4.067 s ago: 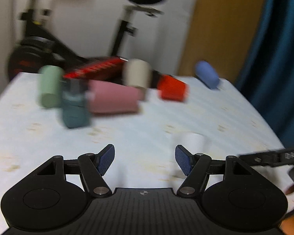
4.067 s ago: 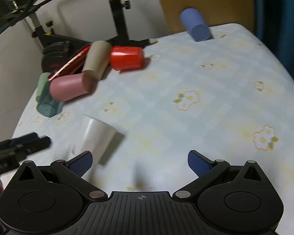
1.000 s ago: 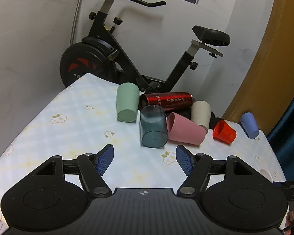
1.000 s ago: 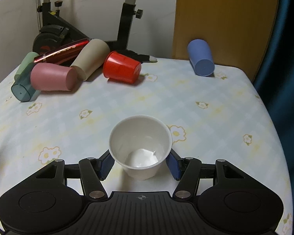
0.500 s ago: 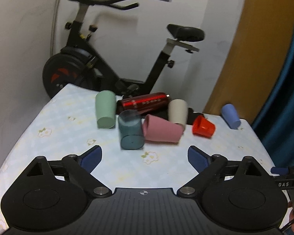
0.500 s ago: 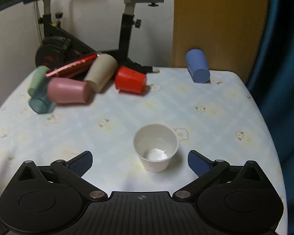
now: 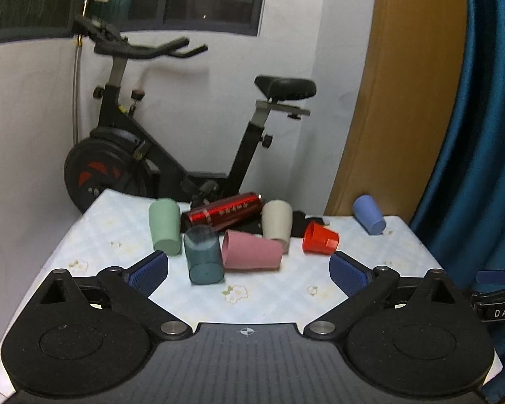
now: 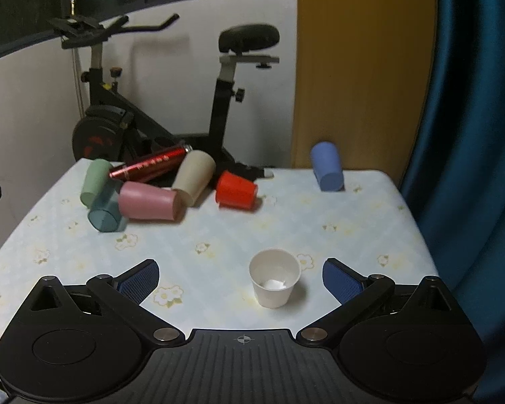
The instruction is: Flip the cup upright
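Observation:
A small white cup (image 8: 274,282) stands upright, mouth up, on the flowered tablecloth (image 8: 286,222) near the front. My right gripper (image 8: 240,277) is open and empty, pulled back above the cup, its fingers apart from it. My left gripper (image 7: 249,269) is open and empty, held high over the table's near side. The white cup is out of sight in the left wrist view.
Several cups lie on their sides at the back: green (image 7: 164,225), teal (image 7: 203,259), pink (image 7: 251,250), beige (image 7: 276,224), red (image 7: 320,238), blue (image 7: 369,219). A red can (image 7: 225,213) lies behind them. An exercise bike (image 7: 185,155) stands beyond the table. Blue curtain (image 8: 471,134) hangs at right.
My right gripper let go of the white cup, opened wide and drew back and up. The cup stays upright. My left gripper opened wider and rose.

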